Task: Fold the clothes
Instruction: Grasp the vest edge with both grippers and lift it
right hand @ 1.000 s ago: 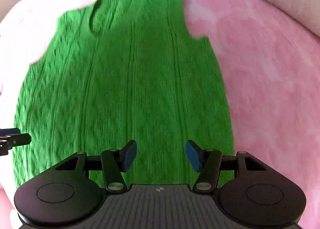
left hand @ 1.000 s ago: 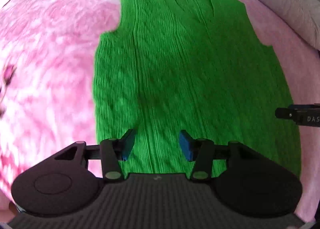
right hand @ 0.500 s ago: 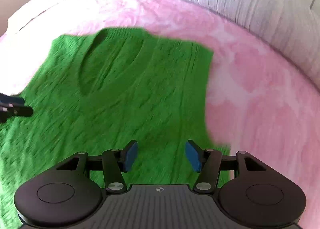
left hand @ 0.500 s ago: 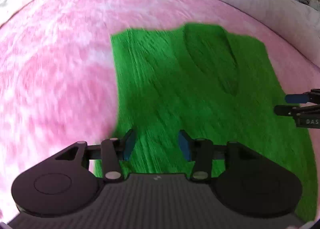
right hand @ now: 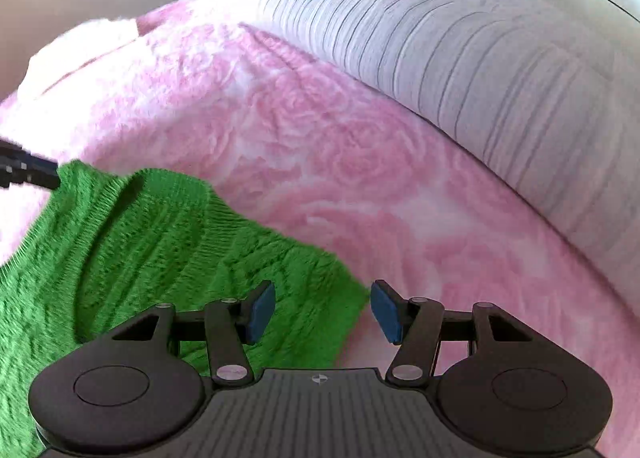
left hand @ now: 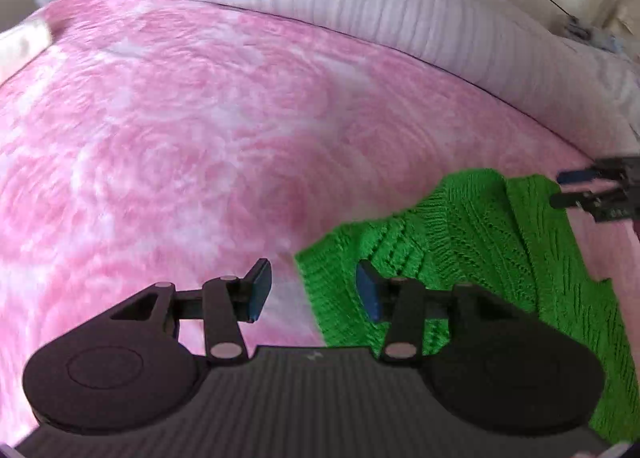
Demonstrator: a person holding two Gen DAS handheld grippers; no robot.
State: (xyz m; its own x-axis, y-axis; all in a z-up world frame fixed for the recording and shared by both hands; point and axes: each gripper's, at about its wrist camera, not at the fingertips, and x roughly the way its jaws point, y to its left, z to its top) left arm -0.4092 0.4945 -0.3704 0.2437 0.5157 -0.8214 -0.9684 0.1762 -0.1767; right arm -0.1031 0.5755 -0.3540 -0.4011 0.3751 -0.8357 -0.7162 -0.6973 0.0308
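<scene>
Left wrist view: the left gripper, jaws spread and empty, has travelled from the hem of the green vest up to its shoulder end, one pad over the vest's corner, the other over the pink blanket. The right gripper, also spread and empty, now straddles the vest's opposite shoulder corner; likely the shoulders get pinched next for a fold. The vest's lower half is cut off; contact with the knit is unclear.

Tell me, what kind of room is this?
Most likely a bedroom. A green knit vest lies on a fluffy pink blanket spread like a bed cover, and a ribbed white pillow or bolster runs along its far edge.
</scene>
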